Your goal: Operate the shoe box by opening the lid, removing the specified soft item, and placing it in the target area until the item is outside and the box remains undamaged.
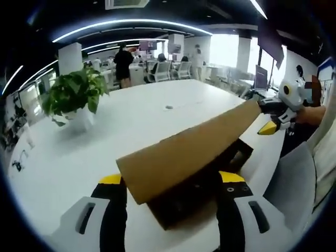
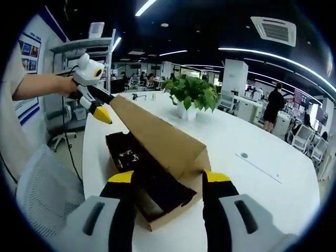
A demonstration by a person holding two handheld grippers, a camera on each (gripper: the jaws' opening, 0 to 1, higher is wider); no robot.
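Shoebox of brown cardboard (image 2: 164, 220) sits on the white table (image 2: 257, 178). Its long brown lid (image 1: 194, 149) is tipped up and runs btwn my 2 tools. Left gripper (image 1: 172, 179) & right gripper (image 2: 168, 177) each sit at one lid end, jaws wide apart; can't tell if they pinch it. The dark soft thing (image 2: 157, 186) lies inside, nearer my right.

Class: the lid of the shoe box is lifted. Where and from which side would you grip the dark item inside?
Probably from above, through the open side away from the raised lid: the dark item lies low inside the box, and its shape is unclear.
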